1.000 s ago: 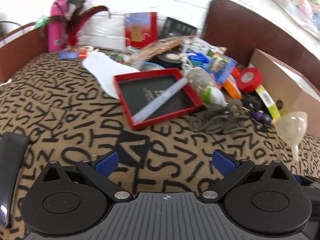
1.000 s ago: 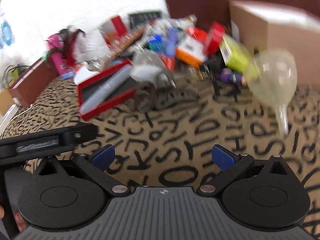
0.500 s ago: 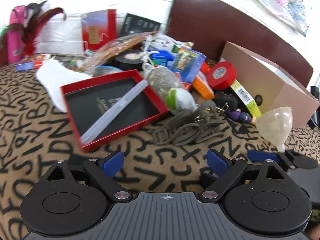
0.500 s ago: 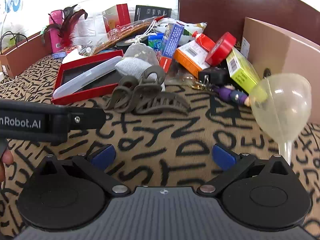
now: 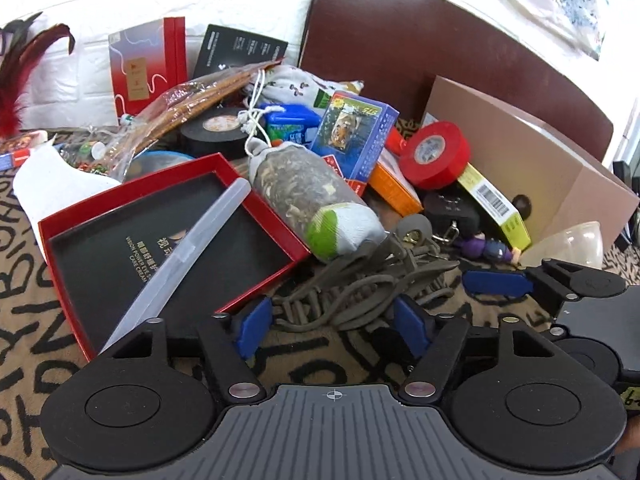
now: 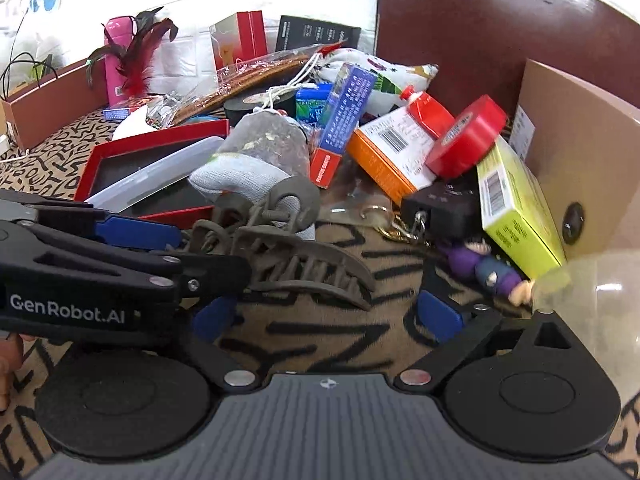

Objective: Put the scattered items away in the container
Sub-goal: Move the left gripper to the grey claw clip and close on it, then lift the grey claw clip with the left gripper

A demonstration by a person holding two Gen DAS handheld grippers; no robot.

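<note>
A grey-brown hair claw clip [image 5: 360,280] lies on the letter-print cloth in front of a heap of items. My left gripper [image 5: 334,320] is open with its blue pads on either side of the clip's near end; the right wrist view shows the clip [image 6: 288,252] with the left gripper reaching in from the left. My right gripper [image 6: 328,314] is open and empty, just short of the clip. A brown cardboard box [image 5: 520,160] stands at the right behind the heap. A clear funnel [image 5: 568,242] lies by the box.
The heap holds a red tray [image 5: 160,232] with a clear tube, a grey pouch [image 5: 312,200], red tape [image 5: 434,154], black tape [image 5: 214,130], a blue carton [image 5: 352,136], an orange box [image 6: 392,152], a yellow-green box [image 6: 516,208] and a purple doll [image 6: 484,268]. A dark headboard [image 5: 440,40] stands behind.
Both grippers have moved forward toward the heap. The left gripper's pads have come around the clip's near end, and its jaws have narrowed a little. The right gripper has come in beside it.
</note>
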